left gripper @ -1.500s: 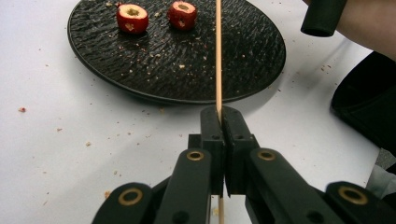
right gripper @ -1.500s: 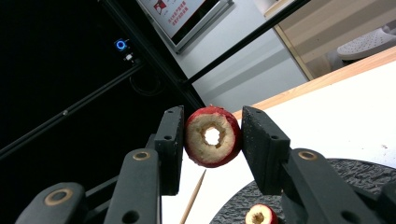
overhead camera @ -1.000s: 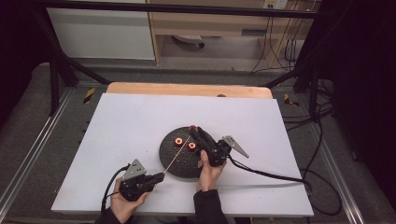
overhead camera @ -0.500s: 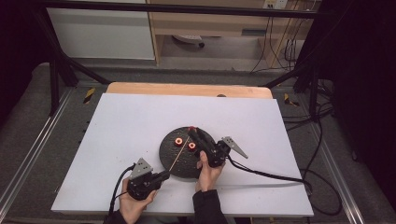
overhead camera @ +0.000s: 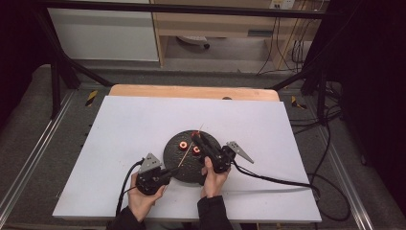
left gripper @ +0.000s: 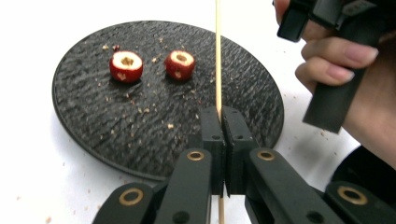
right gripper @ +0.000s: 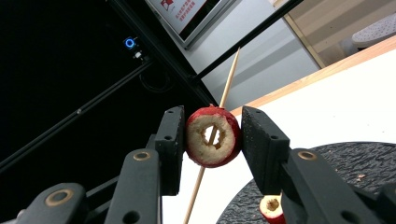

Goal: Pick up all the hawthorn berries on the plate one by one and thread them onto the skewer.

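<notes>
Resting on the white table (overhead camera: 119, 139), the round black plate (overhead camera: 174, 148) lies near the person's edge, its textured surface scattered with crumbs. The right gripper (right gripper: 212, 140) is raised over the plate's far side, jaws clenched on a cored red fruit (right gripper: 213, 136). The left gripper (left gripper: 219, 116) sits at the plate's near rim, jaws clamped on a thin wooden skewer (left gripper: 217, 56). The skewer slants up from that grip and passes through the held fruit's hollow core. Two more cored fruits (left gripper: 126, 66) (left gripper: 180, 64) lie side by side on the plate.
</notes>
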Demonstrator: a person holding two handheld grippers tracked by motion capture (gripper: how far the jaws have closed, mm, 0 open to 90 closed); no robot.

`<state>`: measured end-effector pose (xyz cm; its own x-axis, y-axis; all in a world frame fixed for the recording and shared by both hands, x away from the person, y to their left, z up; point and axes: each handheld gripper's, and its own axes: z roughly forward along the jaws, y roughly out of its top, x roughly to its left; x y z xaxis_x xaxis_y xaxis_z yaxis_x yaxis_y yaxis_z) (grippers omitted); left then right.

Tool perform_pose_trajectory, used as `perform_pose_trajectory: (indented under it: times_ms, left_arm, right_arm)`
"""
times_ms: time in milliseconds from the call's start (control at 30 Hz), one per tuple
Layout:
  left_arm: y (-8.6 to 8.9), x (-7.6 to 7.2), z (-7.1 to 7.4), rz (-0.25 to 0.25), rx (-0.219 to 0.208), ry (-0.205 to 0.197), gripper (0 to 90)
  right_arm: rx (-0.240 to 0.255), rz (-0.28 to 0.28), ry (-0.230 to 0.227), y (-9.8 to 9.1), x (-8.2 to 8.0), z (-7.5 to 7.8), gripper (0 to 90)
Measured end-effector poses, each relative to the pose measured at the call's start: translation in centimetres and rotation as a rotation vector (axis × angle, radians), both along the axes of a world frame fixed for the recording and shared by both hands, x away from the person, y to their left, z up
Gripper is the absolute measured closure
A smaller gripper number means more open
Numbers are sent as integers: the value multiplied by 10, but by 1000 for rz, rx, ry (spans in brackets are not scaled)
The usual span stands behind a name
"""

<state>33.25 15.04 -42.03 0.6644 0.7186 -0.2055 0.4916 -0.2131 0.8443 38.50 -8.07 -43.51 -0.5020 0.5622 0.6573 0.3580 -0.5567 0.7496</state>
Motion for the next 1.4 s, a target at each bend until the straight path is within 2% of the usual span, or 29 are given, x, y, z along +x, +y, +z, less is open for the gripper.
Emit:
perform_pose_trajectory:
  times_ms: [200,667,900,1300,1400]
  left_arm:
    - [-6,9,7,-10,21,-18,886]
    - [-20,30,18,-16,4,-10,886]
    - [-24,39,21,-25,1,-19,886]
    - [-24,40,20,-42,16,-32,887]
    - [-21,38,19,-47,18,-36,887]
  right_arm:
    - [-4,6,-1,0,-2,0,614]
    - [-25,30,14,1,-5,-3,614]
    - [-38,37,16,1,-7,-4,615]
    - [-64,69,33,2,-9,-6,609]
    - [-79,74,39,1,-9,-5,540]
